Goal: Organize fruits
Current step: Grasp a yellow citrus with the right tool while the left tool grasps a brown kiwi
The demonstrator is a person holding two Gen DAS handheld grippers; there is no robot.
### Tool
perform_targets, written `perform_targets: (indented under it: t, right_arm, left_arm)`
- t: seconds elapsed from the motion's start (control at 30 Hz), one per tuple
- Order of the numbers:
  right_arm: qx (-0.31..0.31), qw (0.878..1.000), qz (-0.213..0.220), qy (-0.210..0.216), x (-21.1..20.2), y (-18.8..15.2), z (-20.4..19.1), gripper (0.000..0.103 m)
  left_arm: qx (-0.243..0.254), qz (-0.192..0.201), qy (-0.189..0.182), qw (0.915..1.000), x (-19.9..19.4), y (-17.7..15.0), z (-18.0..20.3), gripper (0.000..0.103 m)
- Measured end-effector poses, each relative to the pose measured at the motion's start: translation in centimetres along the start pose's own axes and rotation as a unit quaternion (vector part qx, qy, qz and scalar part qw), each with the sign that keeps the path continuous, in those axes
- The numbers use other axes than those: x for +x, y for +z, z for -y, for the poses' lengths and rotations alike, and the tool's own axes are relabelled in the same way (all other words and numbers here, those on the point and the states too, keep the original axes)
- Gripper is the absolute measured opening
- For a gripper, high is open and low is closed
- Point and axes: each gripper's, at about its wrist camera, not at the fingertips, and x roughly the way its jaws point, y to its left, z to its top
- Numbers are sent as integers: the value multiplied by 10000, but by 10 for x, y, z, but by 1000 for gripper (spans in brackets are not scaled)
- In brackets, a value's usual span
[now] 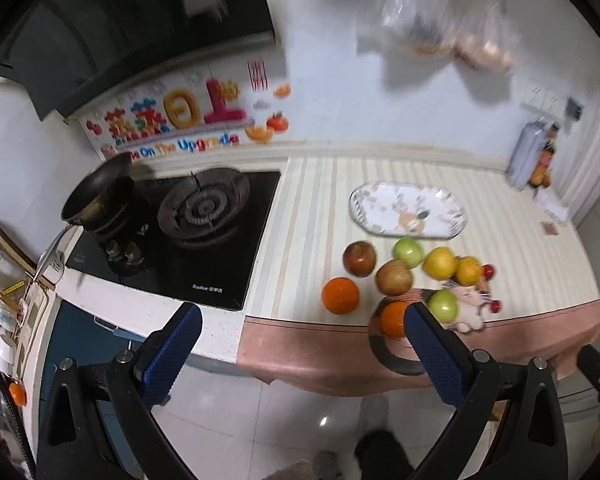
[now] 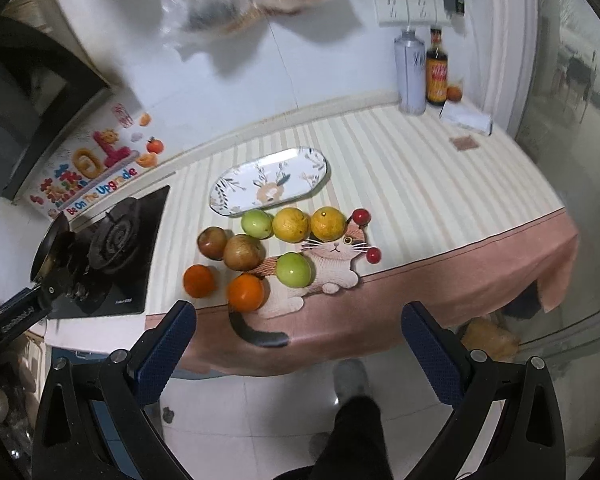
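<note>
both tongs hang over the floor near the counter edge, holding nothing: the left gripper (image 1: 302,332) and the right gripper (image 2: 298,330) each stand with jaws wide apart. the fruits lie clustered on the striped tablecloth (image 2: 420,168), just near of the empty oval floral plate (image 2: 268,182): two oranges (image 2: 199,281) (image 2: 246,292), two brownish-red apples (image 2: 212,242) (image 2: 244,252), two green apples (image 2: 257,223) (image 2: 294,270) and two yellow citrus fruits (image 2: 290,225) (image 2: 329,224). left of the cloth sits the gas stove (image 1: 204,208) with a black pan (image 1: 96,188).
</note>
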Motion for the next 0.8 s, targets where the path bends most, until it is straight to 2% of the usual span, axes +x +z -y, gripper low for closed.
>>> perform_targets:
  t: [0.2,0.4,0.57,0.7,0.8]
  right_arm:
    - [190,9970,-710,237,104,51,28,103]
    - [323,9901,-1336,272,208,97,58,100]
    - [175,9808,-1926,267,274,109,65,91]
    - [-83,9712,-2368,265,318,110,63,86]
    - [-181,9650,-2598,312,336,109,57,82]
  left_arm:
    - [-58,-872,155,9961,101,37,15,103]
    - [-247,-1827,-154,9827,195,66,41,99]
    - [-383,-2514,-381,9664,256,77,56,97]
    - [-385,-2875,-525,9556,293,82,69,97]
    - [-339,-3069,-597,9493,312,82,76,97]
